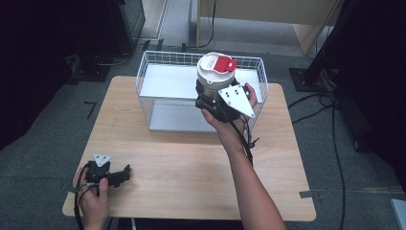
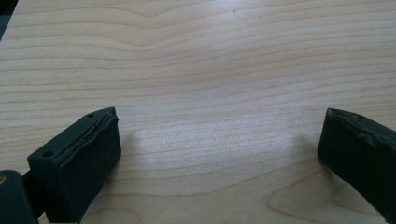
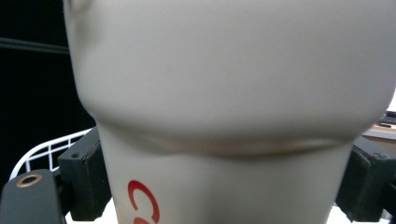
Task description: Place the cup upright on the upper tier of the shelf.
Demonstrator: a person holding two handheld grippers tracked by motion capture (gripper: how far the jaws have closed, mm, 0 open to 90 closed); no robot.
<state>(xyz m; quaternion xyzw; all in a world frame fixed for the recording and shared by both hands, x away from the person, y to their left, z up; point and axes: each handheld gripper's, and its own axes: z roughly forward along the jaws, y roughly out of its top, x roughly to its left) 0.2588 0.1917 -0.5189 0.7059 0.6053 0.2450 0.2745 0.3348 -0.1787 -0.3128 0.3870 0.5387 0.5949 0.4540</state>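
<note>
Here, smooth round tub (red-lidded), tool-clamped

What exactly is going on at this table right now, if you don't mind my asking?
A person is working with a handheld gripper in each hand. The right gripper is shut on a white cup with a red-tabbed lid and holds it up over the white wire basket at the far side of the wooden table. The left gripper rests near the table's front left corner, jaws open with nothing between them.
</note>
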